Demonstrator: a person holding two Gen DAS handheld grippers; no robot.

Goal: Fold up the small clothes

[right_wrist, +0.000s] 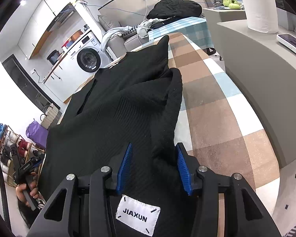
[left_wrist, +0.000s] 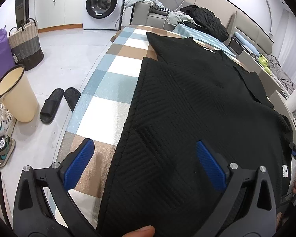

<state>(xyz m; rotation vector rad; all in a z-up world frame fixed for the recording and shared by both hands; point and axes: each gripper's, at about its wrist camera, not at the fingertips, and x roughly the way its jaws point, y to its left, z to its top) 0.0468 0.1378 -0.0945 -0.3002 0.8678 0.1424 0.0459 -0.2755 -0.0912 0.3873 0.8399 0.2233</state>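
Note:
A black textured knit garment [left_wrist: 197, 102] lies spread on the checkered table [left_wrist: 112, 75]. My left gripper [left_wrist: 146, 162] is wide open over the garment's near left edge, one blue pad [left_wrist: 79, 165] above the cloth-covered table, the other above the garment. In the right wrist view the same garment [right_wrist: 118, 102] lies bunched along its right side, with a white JIAXUN label [right_wrist: 138, 214] near the camera. My right gripper [right_wrist: 154, 164] is partly open with a raised fold of the garment between its blue pads [right_wrist: 182, 167].
The checkered tablecloth [right_wrist: 217, 106] runs on to the right. A grey counter [right_wrist: 266, 75] with a paper roll [right_wrist: 259, 7] borders it. On the floor to the left are slippers [left_wrist: 57, 103], a cream bin [left_wrist: 17, 94] and a basket [left_wrist: 25, 43]. A washing machine [left_wrist: 103, 4] stands behind.

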